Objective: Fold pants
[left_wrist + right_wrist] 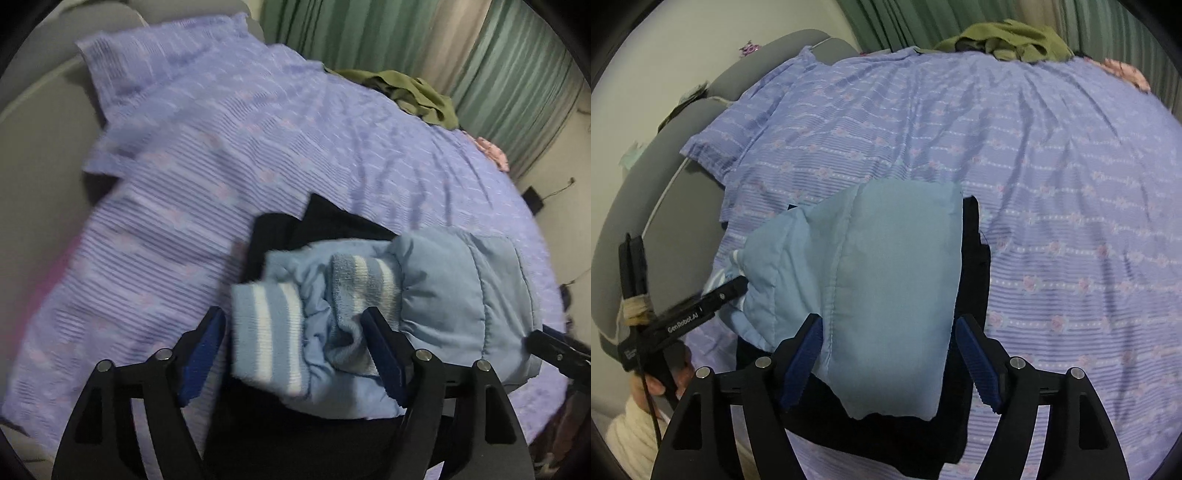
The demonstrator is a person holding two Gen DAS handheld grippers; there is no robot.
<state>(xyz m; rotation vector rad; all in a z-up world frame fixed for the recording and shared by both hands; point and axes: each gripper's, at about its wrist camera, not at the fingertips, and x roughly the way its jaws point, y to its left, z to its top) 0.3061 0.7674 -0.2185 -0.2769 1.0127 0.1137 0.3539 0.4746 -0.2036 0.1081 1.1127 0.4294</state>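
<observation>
Light blue quilted pants (454, 288) lie folded in a bundle on the purple bed sheet (221, 147), over a dark garment (332, 221). Their blue-and-white striped cuffs (266, 332) lie between the fingers of my left gripper (295, 332), which is open; its pads stand at either side of the cloth. In the right wrist view, the smooth folded end of the pants (886, 266) lies between the blue pads of my right gripper (888, 339), also open. The dark garment (975, 258) shows beneath and to the right. The left gripper's finger (731, 288) reaches in from the left.
A crumpled olive garment (1008, 40) and a pink item (1126, 72) lie at the bed's far edge, before green curtains (369, 33). A grey padded headboard (665, 177) curves along the left. A hand in a cream sleeve (635, 424) holds the left gripper.
</observation>
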